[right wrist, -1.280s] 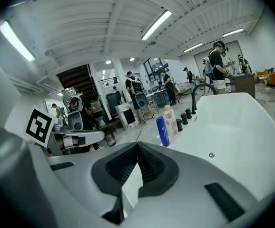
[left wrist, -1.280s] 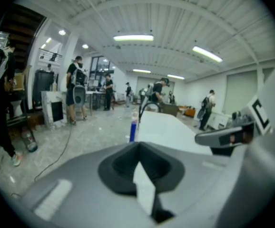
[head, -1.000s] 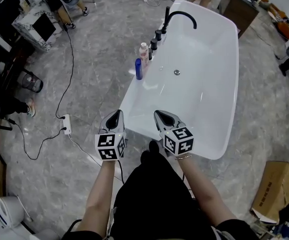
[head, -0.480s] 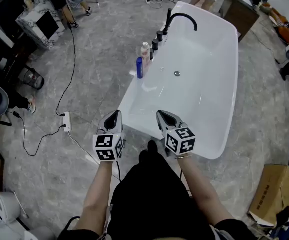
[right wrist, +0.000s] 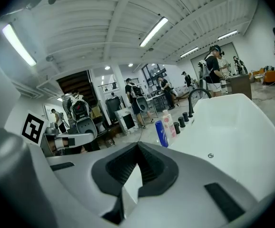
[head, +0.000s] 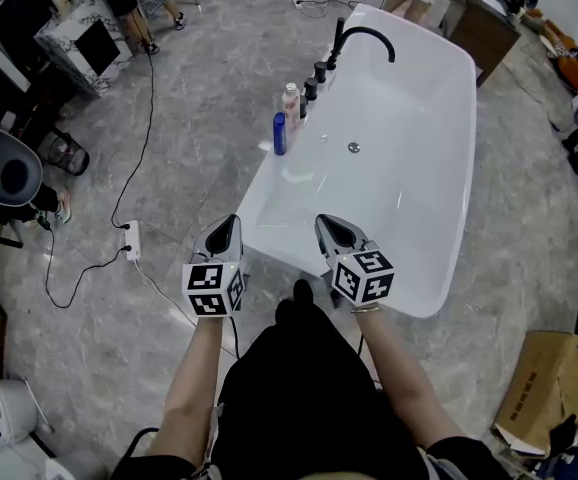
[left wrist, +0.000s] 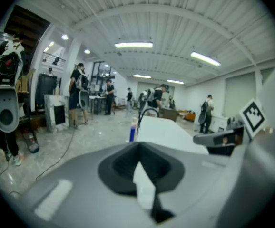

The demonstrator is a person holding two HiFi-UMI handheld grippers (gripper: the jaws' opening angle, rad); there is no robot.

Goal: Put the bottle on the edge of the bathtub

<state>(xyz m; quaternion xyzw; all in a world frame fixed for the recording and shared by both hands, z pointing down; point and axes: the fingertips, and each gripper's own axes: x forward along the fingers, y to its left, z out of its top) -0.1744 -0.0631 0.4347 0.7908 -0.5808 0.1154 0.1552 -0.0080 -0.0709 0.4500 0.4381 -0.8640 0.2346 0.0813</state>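
A blue bottle (head: 279,134) stands upright on the left rim of the white bathtub (head: 439,218), with a pale pink bottle (head: 289,102) just behind it. The blue bottle (right wrist: 162,133) and the pink bottle (right wrist: 169,125) also show in the right gripper view. My left gripper (head: 226,233) hovers over the floor by the tub's near left corner, jaws shut and empty. My right gripper (head: 331,230) hangs over the tub's near end, also shut with nothing in it. Both are well short of the bottles. In the left gripper view the blue bottle (left wrist: 132,132) is far ahead.
Black tap knobs (head: 311,83) and a curved black faucet (head: 364,34) line the rim beyond the bottles. A power strip (head: 132,247) and cables lie on the grey floor at left. A cardboard box (head: 544,383) sits at lower right. People stand at the far end.
Both grippers have drifted slightly down and toward me in the head view; the view has shifted a little. The bottles have not moved.
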